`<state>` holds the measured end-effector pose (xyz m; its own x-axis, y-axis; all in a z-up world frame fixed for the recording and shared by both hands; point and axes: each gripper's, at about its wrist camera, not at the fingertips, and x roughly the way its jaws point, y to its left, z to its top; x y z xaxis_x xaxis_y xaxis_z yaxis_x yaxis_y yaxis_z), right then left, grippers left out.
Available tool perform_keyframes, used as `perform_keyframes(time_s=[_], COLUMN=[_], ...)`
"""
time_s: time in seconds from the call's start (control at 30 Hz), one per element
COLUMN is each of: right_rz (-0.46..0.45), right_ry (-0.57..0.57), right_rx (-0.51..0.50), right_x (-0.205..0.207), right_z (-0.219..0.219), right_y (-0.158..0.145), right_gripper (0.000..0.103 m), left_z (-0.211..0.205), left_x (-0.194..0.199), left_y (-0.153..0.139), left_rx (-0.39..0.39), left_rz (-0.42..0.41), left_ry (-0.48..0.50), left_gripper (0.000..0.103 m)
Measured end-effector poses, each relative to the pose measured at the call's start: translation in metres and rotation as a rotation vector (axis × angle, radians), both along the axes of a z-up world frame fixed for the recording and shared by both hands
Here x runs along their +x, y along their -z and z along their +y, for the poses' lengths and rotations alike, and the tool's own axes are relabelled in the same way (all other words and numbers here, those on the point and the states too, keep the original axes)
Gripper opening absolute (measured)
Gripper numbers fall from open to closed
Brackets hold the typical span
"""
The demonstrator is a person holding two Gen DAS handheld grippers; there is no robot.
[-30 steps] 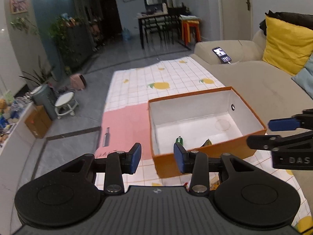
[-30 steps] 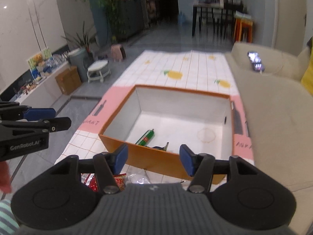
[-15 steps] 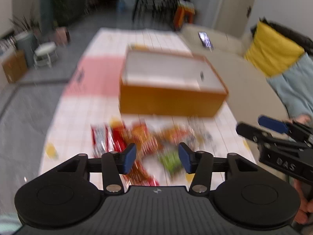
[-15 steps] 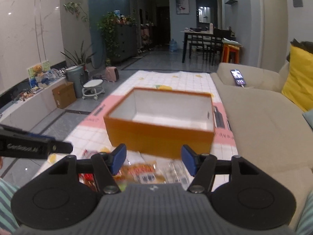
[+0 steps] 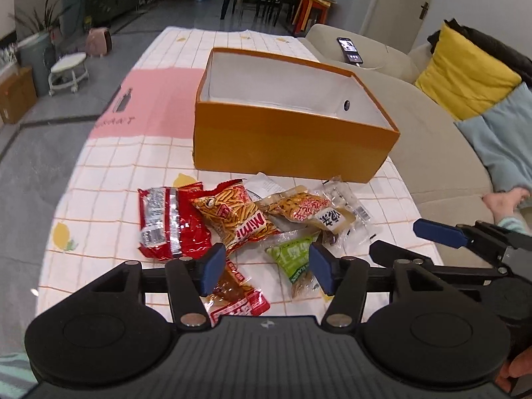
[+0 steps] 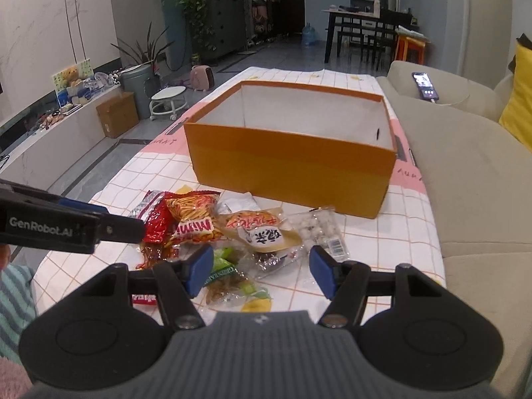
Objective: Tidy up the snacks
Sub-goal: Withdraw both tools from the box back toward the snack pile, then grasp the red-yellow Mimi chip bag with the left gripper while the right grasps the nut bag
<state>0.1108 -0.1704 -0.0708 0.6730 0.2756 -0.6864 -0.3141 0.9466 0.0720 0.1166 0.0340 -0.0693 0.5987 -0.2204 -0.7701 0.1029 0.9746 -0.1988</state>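
Left wrist view: left gripper (image 5: 264,267) with jaws apart, nothing between them, poised above the near edge of the snack pile. Straight ahead and slightly below, green packet (image 5: 292,259) just beside the right fingertip, long axis running toward the camera; red packet (image 5: 171,221) off to the left, orange noodle bag (image 5: 237,214) between them. Orange box (image 5: 289,139) beyond the pile, open-topped, on the checked tablecloth (image 5: 109,179).

Right wrist view: right gripper (image 6: 261,271) also spread wide and empty, green packet (image 6: 226,271) beside its left fingertip, clear packet (image 6: 319,229) ahead to the right. Both about equally near the green packet; probably a short forward dip for either, closing across its narrow width.
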Motion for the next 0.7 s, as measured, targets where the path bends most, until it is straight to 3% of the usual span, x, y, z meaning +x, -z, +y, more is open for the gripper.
perform_keyframes(time_s=[0.17, 0.7], right_rz=[0.039, 0.201], right_ry=[-0.006, -0.046], right_rx=[0.009, 0.064], right_x=[0.027, 0.114], right_z=[0.005, 0.003], right_y=[0.007, 0.050], right_gripper=[0.064, 0.068], left_z=[0.003, 0.009], left_x=[0.022, 0.088], left_y=[0.009, 0.058], left_rx=[0.026, -0.044], left_rz=[0.029, 0.163], left_ry=[-0.022, -0.115], left_gripper=[0.067, 0.065])
